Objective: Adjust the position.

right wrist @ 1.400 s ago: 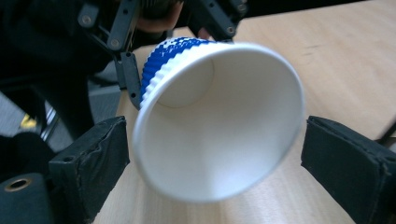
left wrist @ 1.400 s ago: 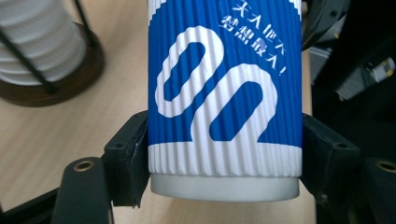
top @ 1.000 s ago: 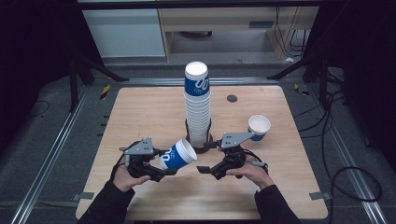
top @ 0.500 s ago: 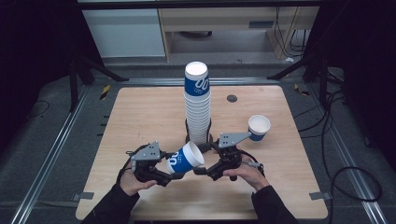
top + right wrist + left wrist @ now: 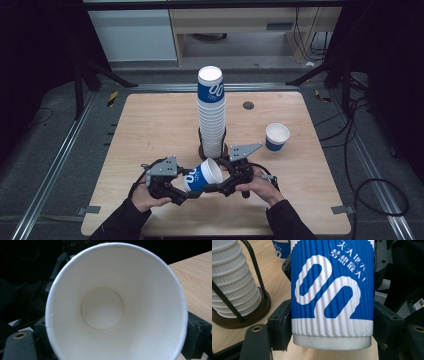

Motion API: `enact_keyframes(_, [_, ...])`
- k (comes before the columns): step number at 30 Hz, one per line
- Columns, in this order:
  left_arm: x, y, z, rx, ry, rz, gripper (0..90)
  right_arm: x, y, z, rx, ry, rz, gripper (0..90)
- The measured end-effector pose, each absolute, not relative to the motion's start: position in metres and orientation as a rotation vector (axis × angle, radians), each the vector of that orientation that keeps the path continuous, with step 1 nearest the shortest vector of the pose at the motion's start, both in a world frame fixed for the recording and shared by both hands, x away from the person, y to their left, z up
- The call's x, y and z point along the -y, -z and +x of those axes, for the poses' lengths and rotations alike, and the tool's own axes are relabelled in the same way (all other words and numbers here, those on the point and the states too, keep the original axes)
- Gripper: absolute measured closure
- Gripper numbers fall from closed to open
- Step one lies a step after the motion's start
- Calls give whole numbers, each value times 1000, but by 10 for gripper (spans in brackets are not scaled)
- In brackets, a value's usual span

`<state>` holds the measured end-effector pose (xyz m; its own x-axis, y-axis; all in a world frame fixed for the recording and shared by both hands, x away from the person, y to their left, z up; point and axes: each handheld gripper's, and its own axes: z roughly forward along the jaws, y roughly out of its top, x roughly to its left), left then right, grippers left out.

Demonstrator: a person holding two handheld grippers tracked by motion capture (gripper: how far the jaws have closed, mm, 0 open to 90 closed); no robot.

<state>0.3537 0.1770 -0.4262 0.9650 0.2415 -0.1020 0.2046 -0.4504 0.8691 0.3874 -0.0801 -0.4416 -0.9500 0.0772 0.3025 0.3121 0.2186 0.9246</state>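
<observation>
Left gripper point(image 5: 186, 191): jaws pinching blue cup point(image 5: 202, 176) near its base;
Right gripper point(image 5: 214, 187): jaws at cup mouth, grip cannot be told;
Cup stack point(image 5: 211, 114): upright on bench point(image 5: 150, 125)

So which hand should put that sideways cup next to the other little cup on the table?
Probably the right. The lone cup stands on the right gripper's side, and its fingers sit at the held cup's open rim. The left gripper squeezes the cup's base and is farther away.
</observation>
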Motion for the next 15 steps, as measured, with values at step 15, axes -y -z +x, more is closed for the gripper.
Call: enact_keyframes(15, [-179,429,359,-365,4,2154,178,86,436,386,2457,1779,-346,163])
